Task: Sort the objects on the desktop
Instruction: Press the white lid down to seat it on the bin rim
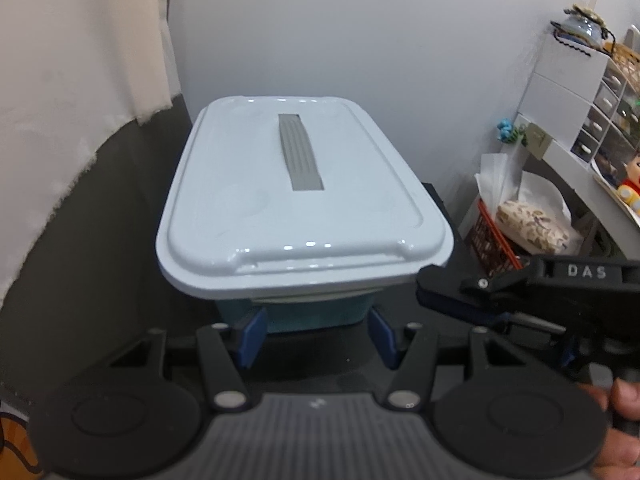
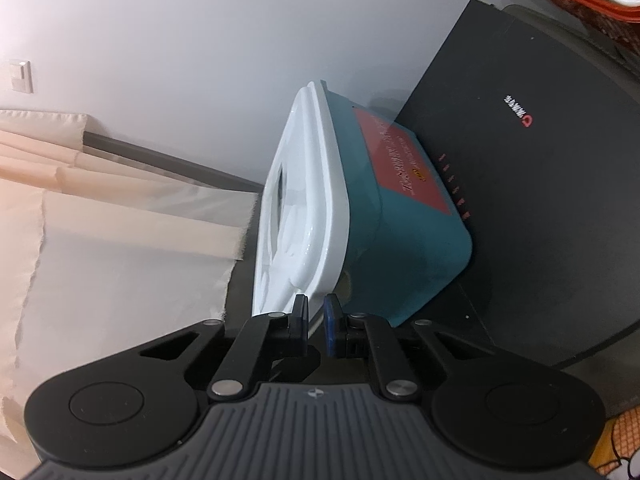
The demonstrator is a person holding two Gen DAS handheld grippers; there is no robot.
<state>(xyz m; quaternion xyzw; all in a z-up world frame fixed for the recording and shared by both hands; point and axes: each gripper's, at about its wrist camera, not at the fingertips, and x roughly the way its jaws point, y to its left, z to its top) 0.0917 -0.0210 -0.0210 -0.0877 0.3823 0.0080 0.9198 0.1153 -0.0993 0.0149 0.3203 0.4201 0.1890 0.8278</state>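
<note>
Our main worry here is the lid (image 1: 304, 200) – the right gripper (image 2: 316, 322) has its fingers (image 2: 331, 326) drawn nearly together on the lid's near rim, and a pinch that thin could slip off the glossy white plastic if we lift or pull at an angle. We judge that a snug lid could also drag the whole teal box (image 2: 404, 232) off the black mat (image 2: 540, 184) instead of coming free, since nothing pins the body firmly.

The left gripper (image 1: 318, 330) is meant to help there: its blue fingers (image 1: 251, 334) straddle the near end of the box body below the lid, one on each side. They stand right at the box's near corners, but we cannot tell whether the pads press on them or only sit close. If they are loose, the box may twist when the right side pulls.

The box sits at twelve o'clock in the left wrist view, on the dark desk (image 1: 100, 260) close to the white wall, with a red basket (image 1: 494, 246) of clutter at three o'clock. Both grippers point down and forward at the box. The right one comes in from three o'clock in the left view, rolled on its side so its fingers take the rim edgewise – a hand (image 1: 618, 432) shows at four o'clock behind it
</note>
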